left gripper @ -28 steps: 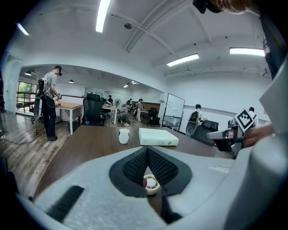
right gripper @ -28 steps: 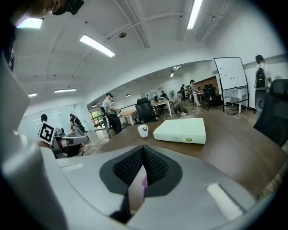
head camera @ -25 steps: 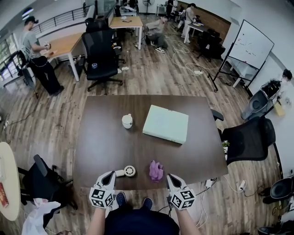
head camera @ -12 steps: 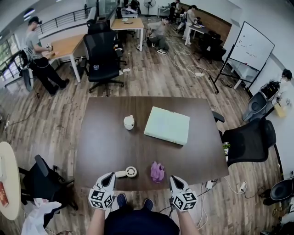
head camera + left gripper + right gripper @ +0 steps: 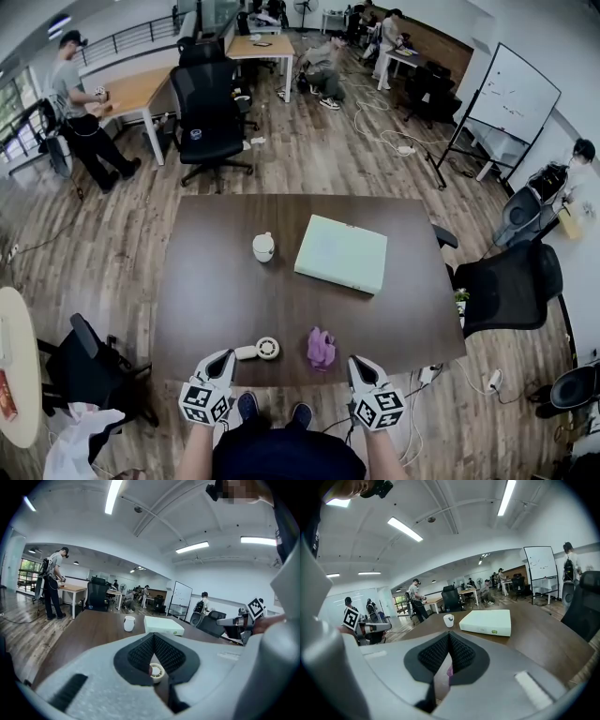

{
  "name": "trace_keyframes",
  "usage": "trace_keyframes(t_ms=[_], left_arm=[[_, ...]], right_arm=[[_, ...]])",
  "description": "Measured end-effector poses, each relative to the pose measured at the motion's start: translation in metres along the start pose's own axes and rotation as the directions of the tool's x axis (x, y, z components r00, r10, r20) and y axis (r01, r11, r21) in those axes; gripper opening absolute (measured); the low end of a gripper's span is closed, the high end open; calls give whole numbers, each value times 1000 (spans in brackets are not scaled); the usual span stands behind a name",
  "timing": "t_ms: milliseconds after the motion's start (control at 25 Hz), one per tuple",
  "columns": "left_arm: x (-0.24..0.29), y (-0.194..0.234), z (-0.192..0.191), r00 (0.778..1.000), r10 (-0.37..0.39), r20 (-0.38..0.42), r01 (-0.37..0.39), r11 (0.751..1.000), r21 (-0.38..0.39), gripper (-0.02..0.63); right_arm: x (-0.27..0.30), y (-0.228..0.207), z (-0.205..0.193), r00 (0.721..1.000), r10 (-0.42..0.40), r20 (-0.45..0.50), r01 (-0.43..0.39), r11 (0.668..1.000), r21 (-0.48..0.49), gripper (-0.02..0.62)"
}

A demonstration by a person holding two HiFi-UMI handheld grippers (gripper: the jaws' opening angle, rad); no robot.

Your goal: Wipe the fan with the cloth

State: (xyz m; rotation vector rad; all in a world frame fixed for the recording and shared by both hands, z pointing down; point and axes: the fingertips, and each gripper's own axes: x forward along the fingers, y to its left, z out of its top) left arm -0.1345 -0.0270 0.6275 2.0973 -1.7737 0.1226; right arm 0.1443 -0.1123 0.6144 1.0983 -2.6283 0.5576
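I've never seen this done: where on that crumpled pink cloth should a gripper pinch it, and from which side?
Likely the raised, bunched top of the pink cloth, approached from the near table edge by the right gripper nearest it. It stands in a heap, so its upper folds give something to pinch.

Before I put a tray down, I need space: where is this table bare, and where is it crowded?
Bare: the left side of the table beside the cup and fan, the band between the white box and the cloth, and the right near corner past the cloth. Crowded: the near edge, with fan, cloth, left gripper and right gripper.
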Motion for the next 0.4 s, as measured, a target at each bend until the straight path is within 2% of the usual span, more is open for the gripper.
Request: trace_keyframes(t_ms=[400], left_arm=[[-4, 5, -7, 1000, 9, -18, -9, 1000, 7, -5]], right_arm=[[7, 6, 5, 1000, 13, -5, -13, 999, -34, 9]])
